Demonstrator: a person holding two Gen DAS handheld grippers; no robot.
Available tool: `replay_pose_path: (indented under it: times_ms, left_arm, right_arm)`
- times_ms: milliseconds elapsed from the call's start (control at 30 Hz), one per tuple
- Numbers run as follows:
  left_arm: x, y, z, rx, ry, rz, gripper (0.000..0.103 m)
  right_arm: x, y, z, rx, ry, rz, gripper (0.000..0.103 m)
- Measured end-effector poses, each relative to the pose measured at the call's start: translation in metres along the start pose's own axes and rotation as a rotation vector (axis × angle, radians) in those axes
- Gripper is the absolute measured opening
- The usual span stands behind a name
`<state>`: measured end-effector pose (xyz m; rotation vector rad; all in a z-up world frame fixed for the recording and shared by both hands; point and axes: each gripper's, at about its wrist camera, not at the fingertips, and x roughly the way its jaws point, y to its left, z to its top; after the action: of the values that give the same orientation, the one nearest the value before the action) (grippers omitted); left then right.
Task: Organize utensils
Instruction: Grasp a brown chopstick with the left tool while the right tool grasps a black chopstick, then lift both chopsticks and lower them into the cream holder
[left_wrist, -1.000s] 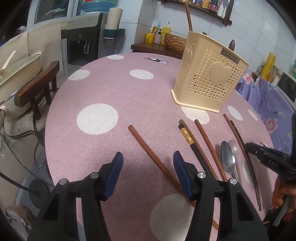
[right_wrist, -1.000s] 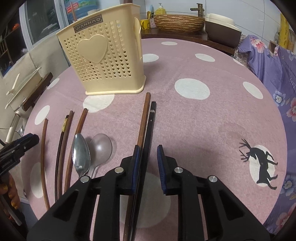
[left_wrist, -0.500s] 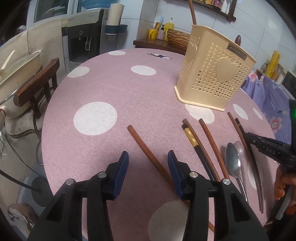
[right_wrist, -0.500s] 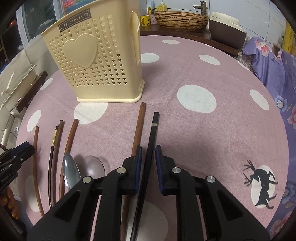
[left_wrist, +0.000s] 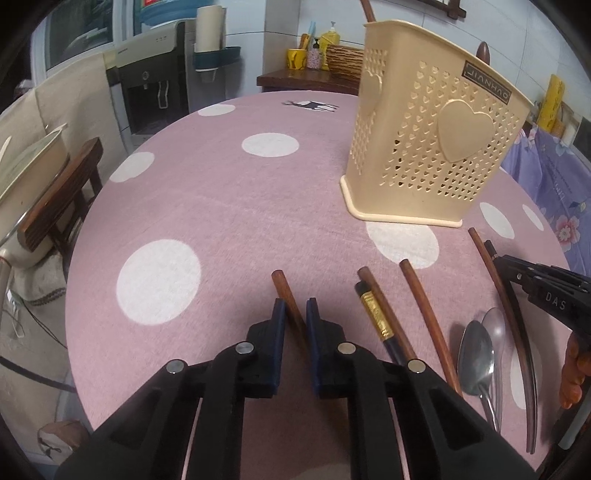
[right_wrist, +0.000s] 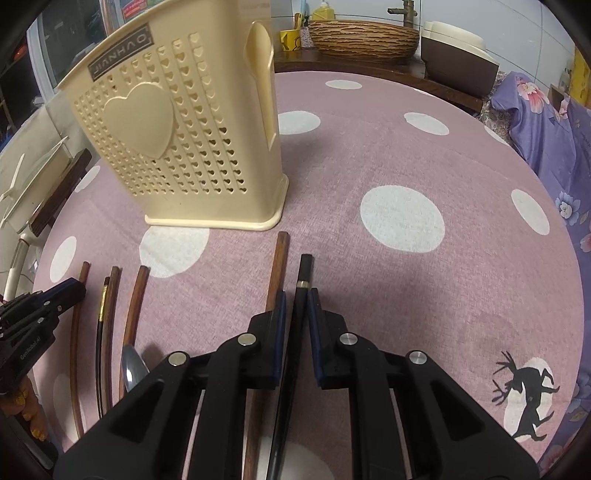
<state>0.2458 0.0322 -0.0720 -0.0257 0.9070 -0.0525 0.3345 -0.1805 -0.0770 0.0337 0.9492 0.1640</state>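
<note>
A cream perforated utensil holder (left_wrist: 428, 147) stands on the pink dotted table; it also shows in the right wrist view (right_wrist: 184, 140). My left gripper (left_wrist: 295, 314) is shut on a brown wooden chopstick (left_wrist: 282, 286) that lies on the cloth. My right gripper (right_wrist: 297, 306) is shut on a black chopstick (right_wrist: 303, 269); a brown chopstick (right_wrist: 279, 262) lies just left of it. More chopsticks (left_wrist: 384, 317) and two spoons (left_wrist: 478, 354) lie between the grippers.
A chair (left_wrist: 59, 195) and a pot stand off the table's left edge. A water dispenser (left_wrist: 155, 85) and a sideboard with a wicker basket (right_wrist: 364, 37) are behind. A purple floral cloth (right_wrist: 543, 122) is at the right.
My left gripper has closed from wide open onto the brown chopstick. Both grippers have moved forward toward the holder; the right one has kept hold of the black chopstick.
</note>
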Motion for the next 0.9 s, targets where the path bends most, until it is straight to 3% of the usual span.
replay_pose_path:
  times_ms: [400, 667, 900]
  left_arm:
    - [0.007, -0.013, 0.008, 0.044, 0.009, -0.002, 0.009]
    - [0.007, -0.013, 0.013, 0.013, -0.004, -0.042, 0.008]
    - [-0.018, -0.014, 0.023, 0.009, -0.068, -0.084, 0.008]
  right_arm:
    - [0.004, 0.004, 0.005, -0.012, -0.010, -0.021, 0.009]
    - [-0.003, -0.004, 0.005, 0.038, -0.036, 0.061, 0.008]
    - [-0.034, -0.007, 0.009, 0.043, -0.119, 0.099, 0.008]
